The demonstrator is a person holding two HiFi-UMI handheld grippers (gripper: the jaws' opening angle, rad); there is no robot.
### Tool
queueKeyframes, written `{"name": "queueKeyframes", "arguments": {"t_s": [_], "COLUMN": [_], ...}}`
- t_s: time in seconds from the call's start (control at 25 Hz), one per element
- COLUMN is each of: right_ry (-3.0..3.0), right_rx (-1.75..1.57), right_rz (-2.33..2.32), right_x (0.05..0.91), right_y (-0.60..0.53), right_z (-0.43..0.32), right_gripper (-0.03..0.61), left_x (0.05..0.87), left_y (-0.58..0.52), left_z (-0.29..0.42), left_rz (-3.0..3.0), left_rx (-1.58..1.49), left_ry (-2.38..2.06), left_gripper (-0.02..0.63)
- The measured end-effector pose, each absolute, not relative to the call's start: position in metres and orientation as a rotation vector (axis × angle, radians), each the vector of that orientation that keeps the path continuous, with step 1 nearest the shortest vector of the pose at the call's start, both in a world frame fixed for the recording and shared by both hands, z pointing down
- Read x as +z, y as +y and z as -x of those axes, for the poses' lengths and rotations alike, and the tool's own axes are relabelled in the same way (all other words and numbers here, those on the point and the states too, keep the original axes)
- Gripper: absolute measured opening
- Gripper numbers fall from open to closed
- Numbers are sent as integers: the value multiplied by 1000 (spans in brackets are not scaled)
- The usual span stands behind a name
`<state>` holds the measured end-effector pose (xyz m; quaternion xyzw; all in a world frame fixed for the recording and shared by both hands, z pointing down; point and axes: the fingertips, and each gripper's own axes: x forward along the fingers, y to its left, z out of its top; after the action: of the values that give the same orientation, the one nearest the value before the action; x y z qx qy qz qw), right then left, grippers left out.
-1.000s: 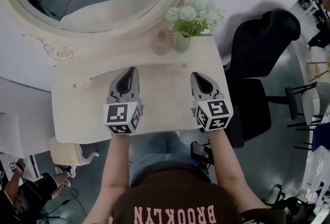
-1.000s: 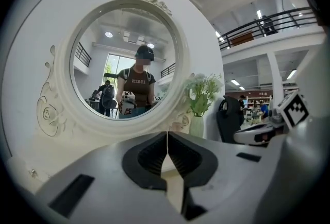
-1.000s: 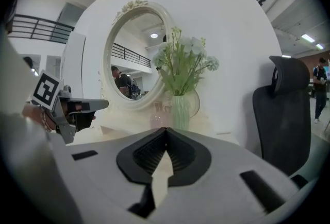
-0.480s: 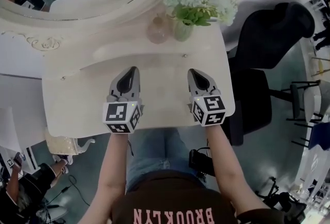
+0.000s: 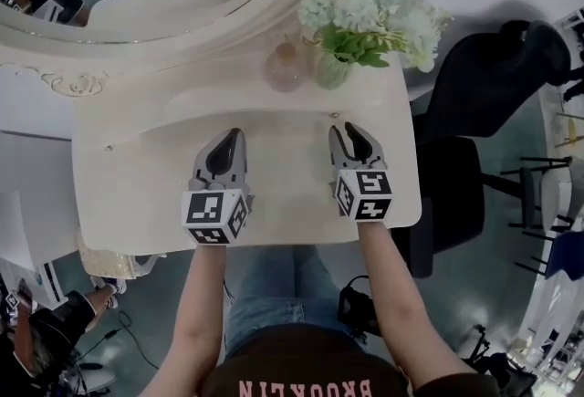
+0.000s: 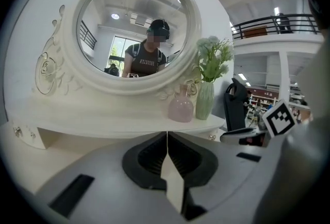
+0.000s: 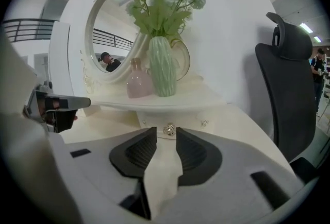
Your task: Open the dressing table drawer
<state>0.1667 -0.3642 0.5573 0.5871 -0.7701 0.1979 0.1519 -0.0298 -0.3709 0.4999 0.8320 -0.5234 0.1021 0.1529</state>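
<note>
**Two claws at the dressing-table counter, the right one opening toward a drawer knob**

In the head view, my left claw (image 5: pixel 230 141) and right claw (image 5: pixel 347 132) are side by side over the counter (image 5: pixel 137 194), on the near side of the green vase (image 5: pixel 330 71). Only the right gripper view shows me the drawer (image 7: pixel 154 117), its front set under the shelf just below the vase. A small metal knob (image 7: pixel 169 130) shows in the gap between the right claw's opening jaws, the pads clear of it. The left gripper view shows the left claw's jaws pressed together and empty, facing the mirror (image 6: pixel 135 27) left of the vase.
</note>
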Motion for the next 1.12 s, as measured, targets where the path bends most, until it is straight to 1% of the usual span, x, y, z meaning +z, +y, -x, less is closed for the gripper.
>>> {"name": "queueKeyframes", "arguments": {"t_s": [0.16, 0.48, 0.56, 0.64, 1.12], "right_ry": [-2163, -2069, -2061, -2054, -2036], "right_rx": [573, 585, 568, 545, 557], "right_rz": [-1690, -1727, -1720, -1708, -1720], "right_x": [572, 586, 586, 586, 587], "right_y": [-375, -392, -395, -397, -395], "right_z": [-163, -166, -165, -162, -161], "right_gripper": [141, 143, 133, 83, 80], "left_x": [505, 510, 510, 510, 506], "left_y": [-372, -377, -379, -380, -380], "left_z": [33, 36, 38, 41, 58], "left_rz": [-2372, -2359, -2358, -2354, -2329], "left_rx": [292, 287, 286, 285, 280], "left_ry": [-1504, -1505, -1510, -1517, -1574], "left_gripper": [6, 6, 6, 6, 6]}}
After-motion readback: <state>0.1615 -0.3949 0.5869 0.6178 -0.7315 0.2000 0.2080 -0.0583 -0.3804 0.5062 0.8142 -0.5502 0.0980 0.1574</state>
